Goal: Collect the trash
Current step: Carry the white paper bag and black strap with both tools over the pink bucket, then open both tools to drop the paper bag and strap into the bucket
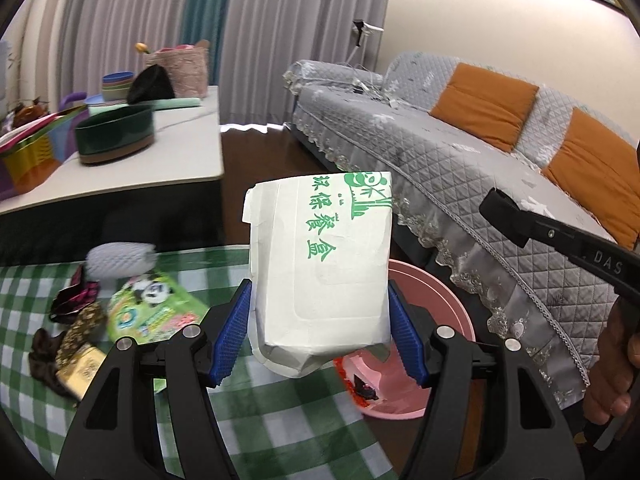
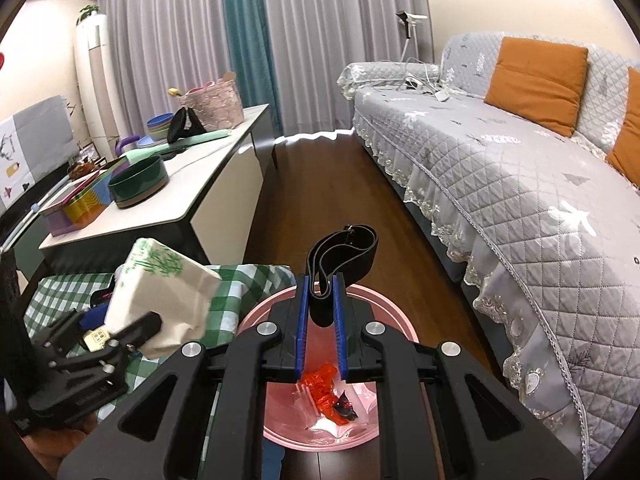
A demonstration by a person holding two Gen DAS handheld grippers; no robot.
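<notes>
— Between the left gripper's (image 1: 320, 336) blue pads, what sits there?

— A white paper box (image 1: 320, 264) with green print, squeezed on both sides with the jaws spread wide around it, lifted clear of the checked tablecloth (image 1: 256, 420).

— And the right gripper (image 2: 322, 320)?

— Its jaws are nearly closed, pinching a black band (image 2: 344, 256) whose loop sticks up past the fingertips.

— Where does the trash go?

— A pink basin (image 2: 320, 432) sits just under both grippers, beside the table, with a red wrapper (image 2: 324, 396) already inside. Snack packets (image 1: 156, 308) lie on the cloth.
</notes>
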